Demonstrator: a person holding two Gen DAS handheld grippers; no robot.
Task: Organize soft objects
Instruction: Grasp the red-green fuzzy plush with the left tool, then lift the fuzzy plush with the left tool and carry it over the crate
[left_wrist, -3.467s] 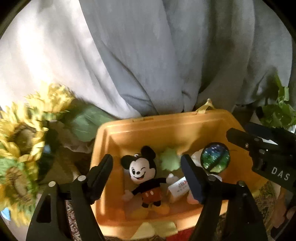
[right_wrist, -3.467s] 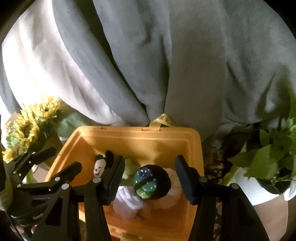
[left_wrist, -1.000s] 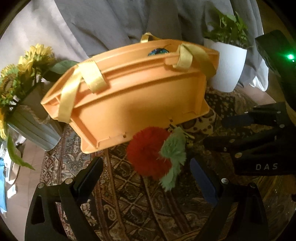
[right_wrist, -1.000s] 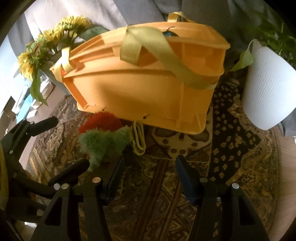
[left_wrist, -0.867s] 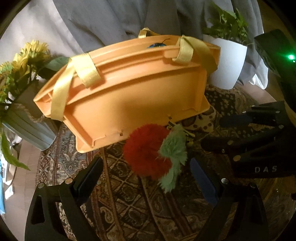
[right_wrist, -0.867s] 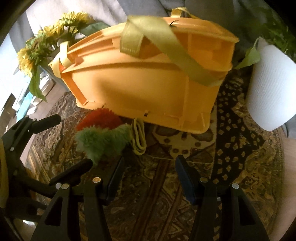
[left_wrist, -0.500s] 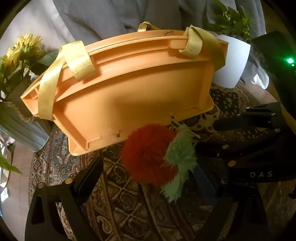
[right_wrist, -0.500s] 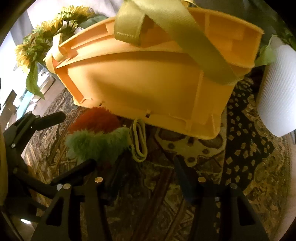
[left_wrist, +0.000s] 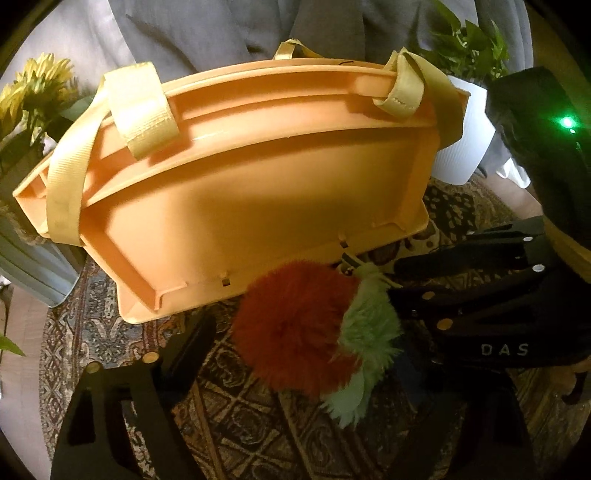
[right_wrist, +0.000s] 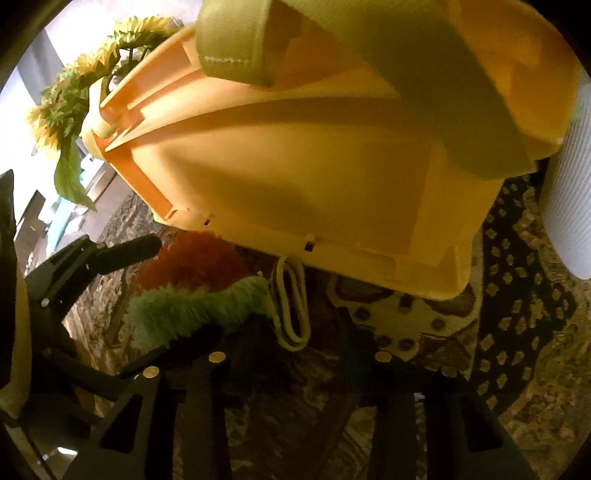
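A fluffy red plush (left_wrist: 295, 325) with green fuzzy leaves (left_wrist: 365, 332) and a yellow loop (right_wrist: 291, 306) lies on the patterned rug (left_wrist: 251, 424), against the front of an orange bin (left_wrist: 240, 192) with yellow straps. My left gripper (left_wrist: 303, 354) is open, its fingers on either side of the plush. My right gripper (right_wrist: 284, 332) is open, low over the rug, with the loop between its fingers. In the right wrist view the plush (right_wrist: 195, 266) is at the left, with the left gripper's fingers (right_wrist: 122, 251) beside it.
A white ribbed pot (left_wrist: 461, 147) with a green plant stands right of the bin. Sunflowers (left_wrist: 33, 88) in a grey pot (left_wrist: 29, 262) stand at the left. Grey fabric (left_wrist: 221, 33) hangs behind. The right gripper's body (left_wrist: 491, 321) crowds the plush's right side.
Both grippers came down from above the bin's inside to rug level in front of it and closed in on the red plush. In the last second both moved nearer.
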